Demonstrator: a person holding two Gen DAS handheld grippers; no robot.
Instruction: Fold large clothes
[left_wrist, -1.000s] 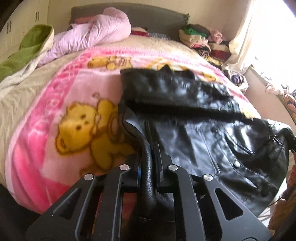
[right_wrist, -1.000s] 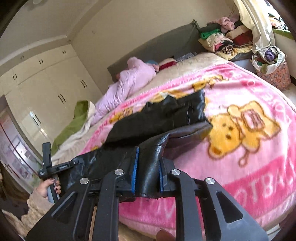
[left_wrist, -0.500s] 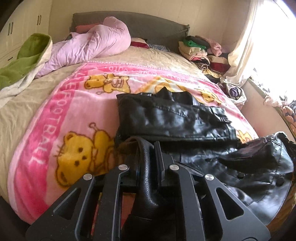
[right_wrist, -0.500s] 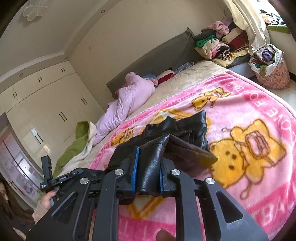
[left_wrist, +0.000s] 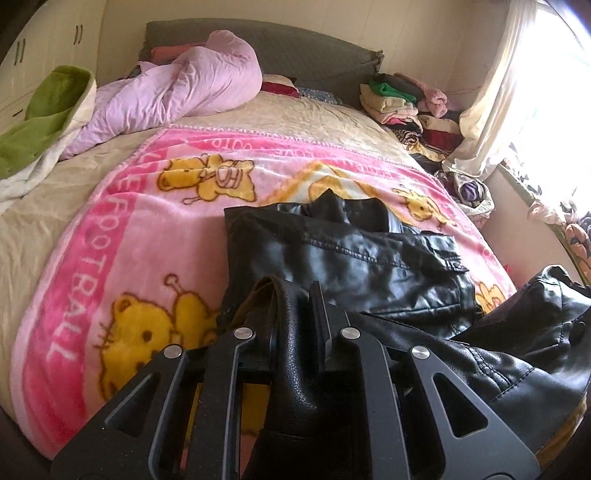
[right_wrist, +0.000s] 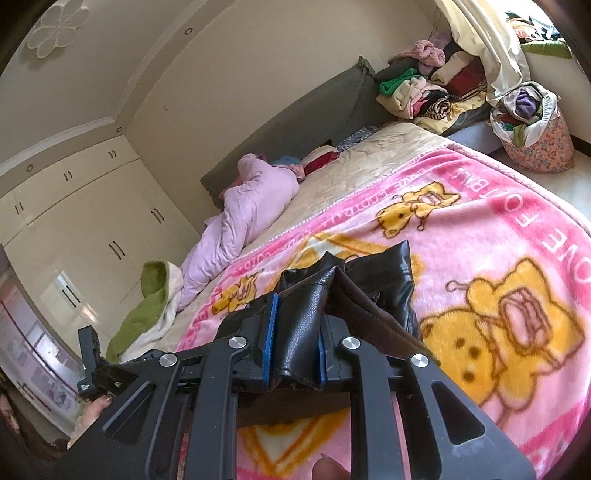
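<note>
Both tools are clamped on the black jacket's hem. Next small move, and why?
Probably carry both corners forward over the folded sleeves and lower them near the collar. The left tool and right tool each pinch the black jacket, whose hem is lifted off the pink blanket while the upper half lies flat.

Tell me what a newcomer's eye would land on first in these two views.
First, the black leather jacket lying mid-bed on the pink bear-print blanket, its near edge pinched by the left hand-held gripper and the right hand-held gripper. Next, the crumpled lilac duvet by the grey headboard. Then the heap of folded clothes at the far corner, beside the curtain.
</note>
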